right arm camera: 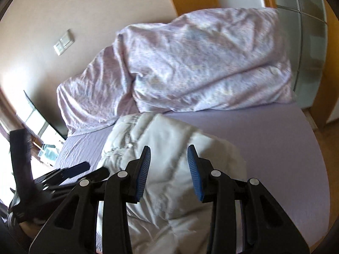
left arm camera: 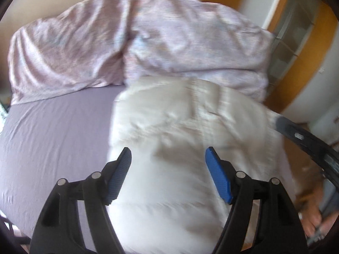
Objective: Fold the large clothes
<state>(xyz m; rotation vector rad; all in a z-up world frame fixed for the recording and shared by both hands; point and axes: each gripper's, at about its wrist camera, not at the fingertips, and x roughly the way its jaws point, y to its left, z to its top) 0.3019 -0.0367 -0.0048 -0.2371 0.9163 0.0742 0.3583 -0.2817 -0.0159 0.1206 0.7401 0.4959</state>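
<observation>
- Left wrist view: the left gripper (left arm camera: pixel 167 158) is being held apart, empty, above the puffy white quilted jacket (left arm camera: pixel 180 127).
- The right gripper (right arm camera: pixel 169 156) is being held partly apart, gripping nothing, over the lilac bedsheet (right arm camera: pixel 275 148).

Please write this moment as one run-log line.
garment: white padded jacket on bed | left hand-held gripper: open, empty | right hand-held gripper: open, empty

- Your white quilted padded jacket (left arm camera: pixel 180 139) is soft cloth with a faint sheen and stitched seams.
- The lilac bed sheet (left arm camera: pixel 53 127) is matt, finely creased cloth.
- The pinkish patterned duvet (right arm camera: pixel 201 67) is crumpled, slightly lustrous cloth.
- Your fingers (right arm camera: pixel 193 173) carry ribbed blue pads on matt black plastic with metal pins.
- The orange wooden door frame (left arm camera: pixel 300 67) looks smooth.
</observation>
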